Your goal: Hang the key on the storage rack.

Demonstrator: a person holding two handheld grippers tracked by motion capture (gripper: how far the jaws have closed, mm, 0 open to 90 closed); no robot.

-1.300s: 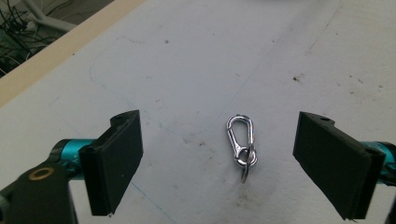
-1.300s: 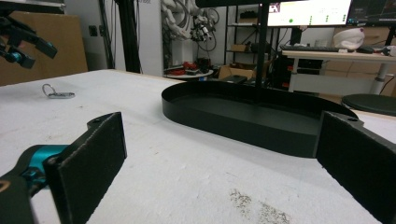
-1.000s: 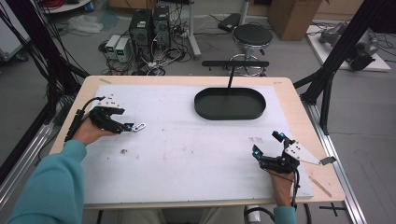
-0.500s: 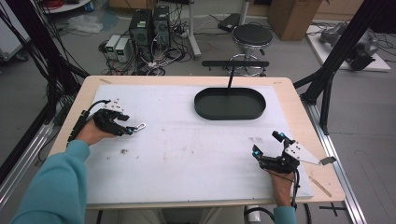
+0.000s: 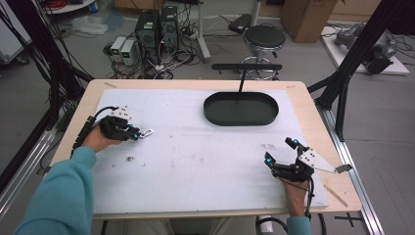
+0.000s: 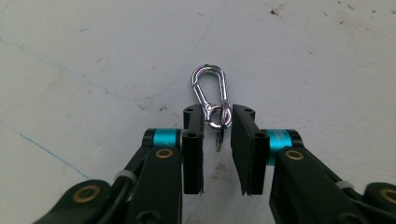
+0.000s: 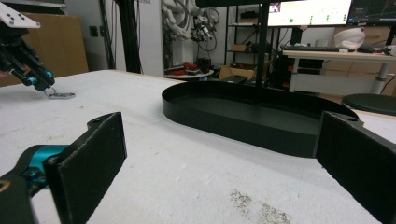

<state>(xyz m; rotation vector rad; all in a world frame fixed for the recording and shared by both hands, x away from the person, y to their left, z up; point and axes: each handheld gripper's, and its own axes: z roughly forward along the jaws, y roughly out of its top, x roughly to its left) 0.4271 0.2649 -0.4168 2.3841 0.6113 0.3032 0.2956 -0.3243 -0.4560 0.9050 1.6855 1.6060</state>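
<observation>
The silver carabiner clip [image 6: 211, 92] lies flat on the white bench [image 5: 195, 161] at approx. 9 o'clock, well apart from the black oval tray [image 5: 241, 108] at 1 o'clock. In the left gripper view its ring end is seen between the pads of the left hand-held gripper [image 6: 217, 122], w/ the snap loop pointing away at 12 o'clock; the jaws are nearly closed on the ring, but a slim gap shows on the one side, so a firm grip can't be confirmed. The step in hand is judged to be the pickup of the clip. It would be done best if the jaws are closed squarely on the ring, not on its thin edge, w/ the pads kept low to the bench so the small ring is not squeezed out sideways; a straight lift is advised, since the loop may swing. The right hand-held gripper [image 5: 280, 156] rests at 5 o'clock w/ jaws spread wide and nothing between them, the tray seen ahead of it.
</observation>
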